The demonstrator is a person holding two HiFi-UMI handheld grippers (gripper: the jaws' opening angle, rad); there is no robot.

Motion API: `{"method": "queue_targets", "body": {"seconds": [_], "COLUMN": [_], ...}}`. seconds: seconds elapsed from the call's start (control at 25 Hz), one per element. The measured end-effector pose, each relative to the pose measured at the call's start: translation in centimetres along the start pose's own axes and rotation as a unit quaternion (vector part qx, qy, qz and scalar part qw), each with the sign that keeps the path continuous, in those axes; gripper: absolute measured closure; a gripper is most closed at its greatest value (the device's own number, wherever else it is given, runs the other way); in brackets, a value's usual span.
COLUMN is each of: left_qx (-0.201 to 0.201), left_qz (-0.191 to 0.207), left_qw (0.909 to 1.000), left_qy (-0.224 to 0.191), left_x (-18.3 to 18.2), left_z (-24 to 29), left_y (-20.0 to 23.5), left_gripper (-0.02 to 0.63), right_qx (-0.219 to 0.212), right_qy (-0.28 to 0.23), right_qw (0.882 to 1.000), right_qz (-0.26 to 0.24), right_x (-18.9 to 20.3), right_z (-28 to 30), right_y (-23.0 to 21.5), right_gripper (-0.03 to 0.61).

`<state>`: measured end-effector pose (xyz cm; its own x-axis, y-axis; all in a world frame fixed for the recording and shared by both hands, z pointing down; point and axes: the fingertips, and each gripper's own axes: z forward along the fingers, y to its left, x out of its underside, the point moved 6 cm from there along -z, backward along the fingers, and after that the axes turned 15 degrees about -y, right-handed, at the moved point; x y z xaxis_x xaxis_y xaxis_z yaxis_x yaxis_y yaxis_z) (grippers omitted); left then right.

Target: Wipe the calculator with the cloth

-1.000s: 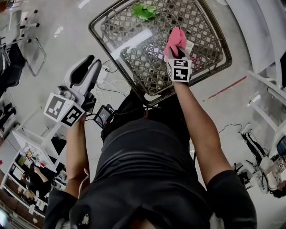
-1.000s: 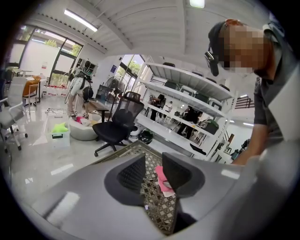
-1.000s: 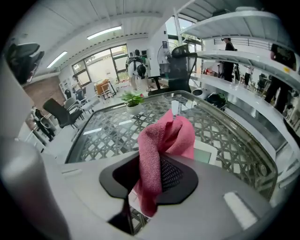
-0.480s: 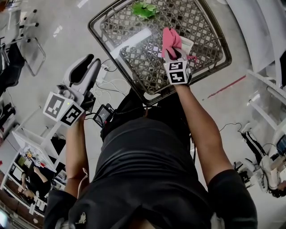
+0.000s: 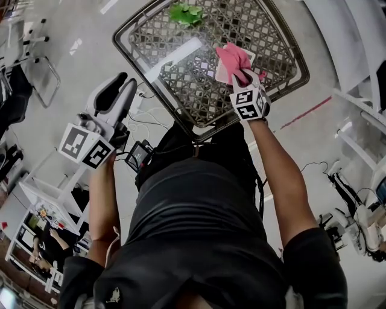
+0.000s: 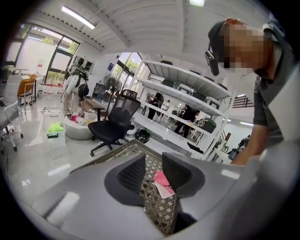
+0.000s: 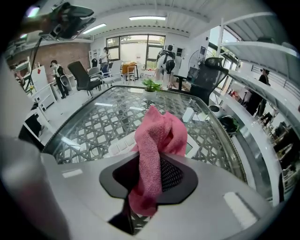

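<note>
A pink cloth (image 5: 231, 59) is bunched in my right gripper (image 5: 242, 72), which is shut on it over the glass-topped lattice table (image 5: 181, 78). The cloth (image 7: 156, 137) hangs between the jaws and rests on a white calculator (image 7: 118, 147), whose edge (image 5: 251, 58) peeks out from under the cloth. My left gripper (image 5: 125, 84) is held off the table's left side, open and empty. Through its gap in the left gripper view I see the cloth (image 6: 161, 178) and the calculator (image 6: 166, 190) far off.
A small green plant (image 5: 186, 13) stands at the table's far side and shows again as a potted plant (image 7: 151, 86). The table's metal rim (image 5: 128, 53) runs near my left gripper. Office chairs, shelves and people fill the room around.
My right gripper has slid the cloth a little left over the calculator, then back right and nearer, with the wrist turning. The left gripper has stayed where it was.
</note>
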<state>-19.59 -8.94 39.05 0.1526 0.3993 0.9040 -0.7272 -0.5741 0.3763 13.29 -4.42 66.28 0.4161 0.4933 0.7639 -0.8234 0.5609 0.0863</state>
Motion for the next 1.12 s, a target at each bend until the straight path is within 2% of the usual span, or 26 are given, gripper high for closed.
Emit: {"method": "queue_targets", "body": {"seconds": [0.16, 0.32, 0.56, 0.76, 1.12], "left_qx": [0.004, 0.009, 0.014, 0.016, 0.02], "left_qz": [0.002, 0.004, 0.006, 0.007, 0.007], "left_qw": [1.0, 0.9999, 0.9998, 0.9998, 0.9998], "left_qy": [0.002, 0.005, 0.009, 0.01, 0.008], "left_x": [-0.1, 0.0, 0.2, 0.4, 0.7], "left_z": [0.4, 0.9, 1.3, 1.1, 0.7], "left_y": [-0.4, -0.8, -1.5, -1.9, -2.1], "left_gripper": [0.443, 0.443, 0.443, 0.443, 0.443], "right_qx": [0.025, 0.063, 0.112, 0.136, 0.151], "right_qy": [0.009, 0.009, -0.007, -0.018, -0.028], "right_qw": [1.0, 0.996, 0.981, 0.963, 0.948], "right_qz": [0.006, 0.056, 0.158, 0.234, 0.278], "right_x": [1.5, 2.5, 2.3, 2.4, 1.3], "right_z": [-1.4, -2.7, -3.8, -3.8, -2.8], "right_y": [-1.8, -3.5, -4.3, -3.8, -1.7], "right_gripper": [0.492, 0.494, 0.494, 0.494, 0.494]}}
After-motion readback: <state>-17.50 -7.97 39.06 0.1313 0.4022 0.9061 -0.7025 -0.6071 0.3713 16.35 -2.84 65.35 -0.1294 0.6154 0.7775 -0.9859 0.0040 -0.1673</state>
